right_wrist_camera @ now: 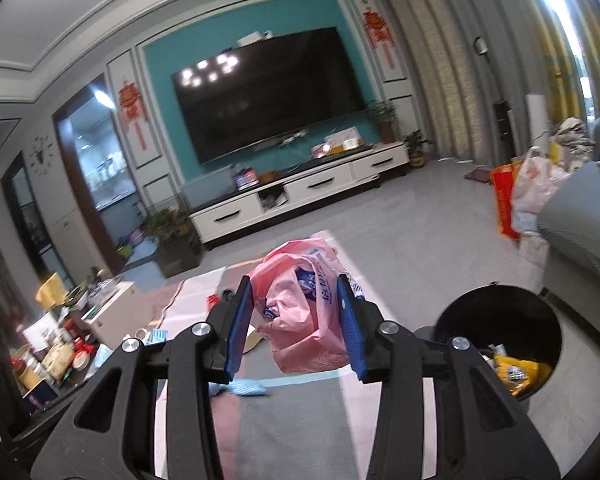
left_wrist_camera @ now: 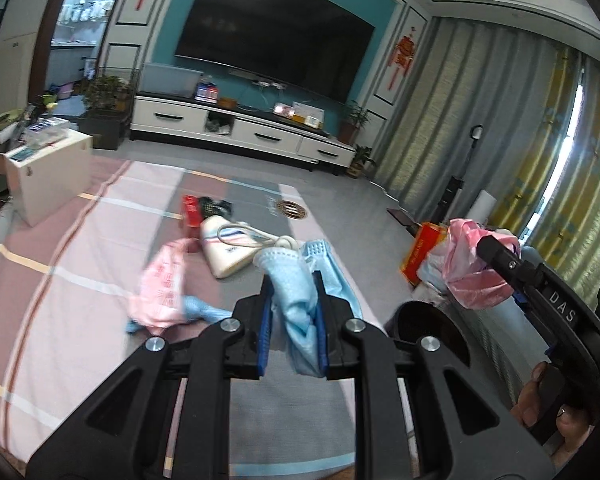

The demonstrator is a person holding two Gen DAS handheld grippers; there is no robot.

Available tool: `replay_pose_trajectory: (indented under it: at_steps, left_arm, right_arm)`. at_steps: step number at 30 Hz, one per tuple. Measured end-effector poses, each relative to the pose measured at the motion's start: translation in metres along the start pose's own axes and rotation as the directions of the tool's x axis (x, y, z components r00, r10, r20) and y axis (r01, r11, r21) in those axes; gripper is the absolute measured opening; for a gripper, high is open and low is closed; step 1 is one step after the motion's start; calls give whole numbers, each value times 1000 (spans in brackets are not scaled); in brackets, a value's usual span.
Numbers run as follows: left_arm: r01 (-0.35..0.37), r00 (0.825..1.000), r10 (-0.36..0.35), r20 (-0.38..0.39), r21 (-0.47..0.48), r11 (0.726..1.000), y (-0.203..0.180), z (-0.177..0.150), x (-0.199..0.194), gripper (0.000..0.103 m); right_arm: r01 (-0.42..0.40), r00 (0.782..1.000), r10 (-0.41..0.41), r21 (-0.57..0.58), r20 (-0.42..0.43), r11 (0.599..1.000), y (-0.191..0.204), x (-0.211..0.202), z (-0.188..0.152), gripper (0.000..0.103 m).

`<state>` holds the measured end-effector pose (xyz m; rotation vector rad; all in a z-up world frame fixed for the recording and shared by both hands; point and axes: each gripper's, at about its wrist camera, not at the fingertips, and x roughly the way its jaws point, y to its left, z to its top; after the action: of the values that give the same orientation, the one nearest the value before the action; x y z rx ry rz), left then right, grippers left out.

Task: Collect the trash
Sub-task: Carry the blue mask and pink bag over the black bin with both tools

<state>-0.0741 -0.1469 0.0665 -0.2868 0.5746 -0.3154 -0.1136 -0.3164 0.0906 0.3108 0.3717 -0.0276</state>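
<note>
The left gripper (left_wrist_camera: 292,300) is clamped on a blue mask (left_wrist_camera: 296,300); the right gripper (right_wrist_camera: 296,320) pinches a pink bag (right_wrist_camera: 300,320). The bin (right_wrist_camera: 500,344), lower right, already holds wrappers. A tube (left_wrist_camera: 228,248), a pink wrapper (left_wrist_camera: 160,288) and perhaps a red box (left_wrist_camera: 190,210) remain mid-frame on the striped sheet (left_wrist_camera: 60,300); TV (left_wrist_camera: 276,36) behind.
</note>
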Motion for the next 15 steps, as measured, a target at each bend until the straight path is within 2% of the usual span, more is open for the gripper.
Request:
replay_pose_trajectory:
  at_steps: [8, 15]
  left_arm:
    - [68, 996, -65, -54, 50, 996, -40, -14, 32, 19]
    - [143, 984, -131, -118, 101, 985, -75, -25, 65, 19]
  right_arm:
    - [62, 996, -66, 64, 65, 996, -35, -18, 5, 42]
    - [145, 986, -155, 152, 59, 978, -75, -18, 2, 42]
